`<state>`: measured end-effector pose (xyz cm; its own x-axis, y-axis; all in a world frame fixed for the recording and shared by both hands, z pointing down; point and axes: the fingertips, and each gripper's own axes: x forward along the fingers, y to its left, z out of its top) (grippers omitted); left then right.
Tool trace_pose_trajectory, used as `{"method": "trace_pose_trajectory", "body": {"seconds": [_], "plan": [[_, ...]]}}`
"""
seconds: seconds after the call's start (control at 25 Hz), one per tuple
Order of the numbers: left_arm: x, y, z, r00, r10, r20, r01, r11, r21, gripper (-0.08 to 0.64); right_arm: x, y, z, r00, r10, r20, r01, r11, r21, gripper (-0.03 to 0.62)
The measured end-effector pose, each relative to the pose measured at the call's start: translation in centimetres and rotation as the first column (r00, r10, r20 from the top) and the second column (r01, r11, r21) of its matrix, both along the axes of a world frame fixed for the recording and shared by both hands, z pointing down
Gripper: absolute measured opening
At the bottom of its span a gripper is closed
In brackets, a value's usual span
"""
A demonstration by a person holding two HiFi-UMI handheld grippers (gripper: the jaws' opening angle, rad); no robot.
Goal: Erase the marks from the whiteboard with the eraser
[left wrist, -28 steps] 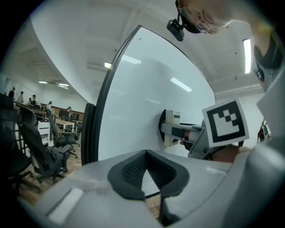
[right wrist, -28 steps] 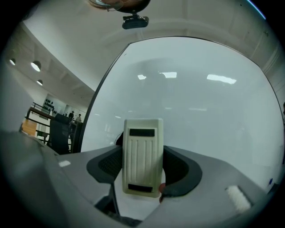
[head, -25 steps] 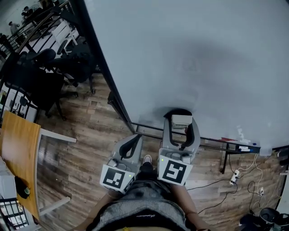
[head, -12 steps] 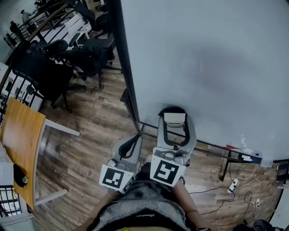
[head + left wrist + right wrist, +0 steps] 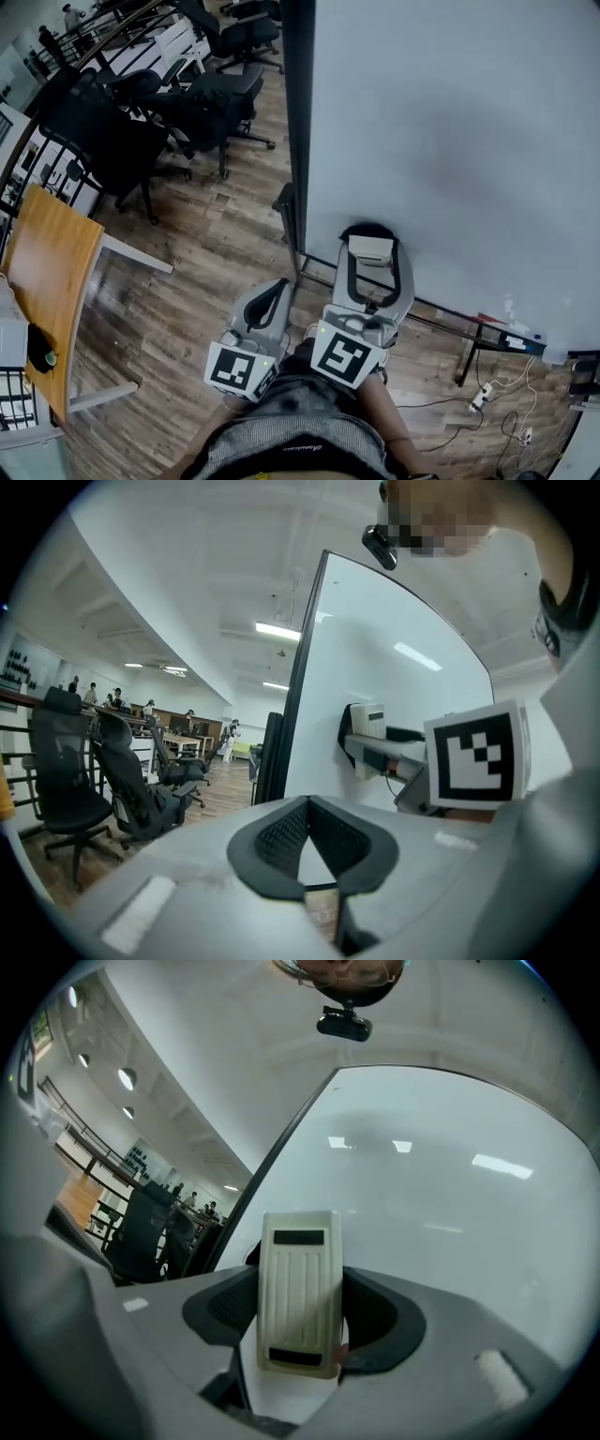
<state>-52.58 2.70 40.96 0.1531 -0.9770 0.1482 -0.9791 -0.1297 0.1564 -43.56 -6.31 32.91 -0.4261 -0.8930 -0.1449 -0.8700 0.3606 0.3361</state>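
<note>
The cream ribbed plastic eraser [image 5: 300, 1283] is clamped upright between the dark padded jaws of the right gripper [image 5: 373, 246], its felt side laid flat against the large white whiteboard [image 5: 450, 141] — low on the board, near its black left edge frame [image 5: 298, 122]. The left gripper [image 5: 307, 808] hangs just beside and below the right one with its jaws pressed together on nothing, off the board. Beyond lies a brown wood-plank floor [image 5: 206, 253], with black office chairs [image 5: 122, 141] and an orange-topped table [image 5: 42, 291] well apart to the left.
</note>
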Motion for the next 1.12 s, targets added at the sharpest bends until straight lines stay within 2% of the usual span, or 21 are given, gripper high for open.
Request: {"method": "trace_pose_trajectory", "body": {"seconds": [0.2,0.56,1.12], "plan": [[0.0,-0.4,0.3,1.000,0.016,-0.004,-0.016,1.000,-0.006,0.003,-0.3,0.1,2.6,0.999,-0.007,-0.051,0.004,0.997,-0.075,0.267],[2.2,-1.3,0.6,0.996,0.084,-0.001,-0.084,0.996,-0.016,0.003,0.6,-0.2,3.8,0.998,-0.001,-0.064,-0.004,0.997,-0.079,0.267],[7.9,-3.2,0.8,0.974,0.227,-0.008,-0.227,0.974,-0.023,0.003,7.6,-1.1,3.1,0.995,0.096,-0.040,-0.099,0.990,-0.095,0.267]]}}
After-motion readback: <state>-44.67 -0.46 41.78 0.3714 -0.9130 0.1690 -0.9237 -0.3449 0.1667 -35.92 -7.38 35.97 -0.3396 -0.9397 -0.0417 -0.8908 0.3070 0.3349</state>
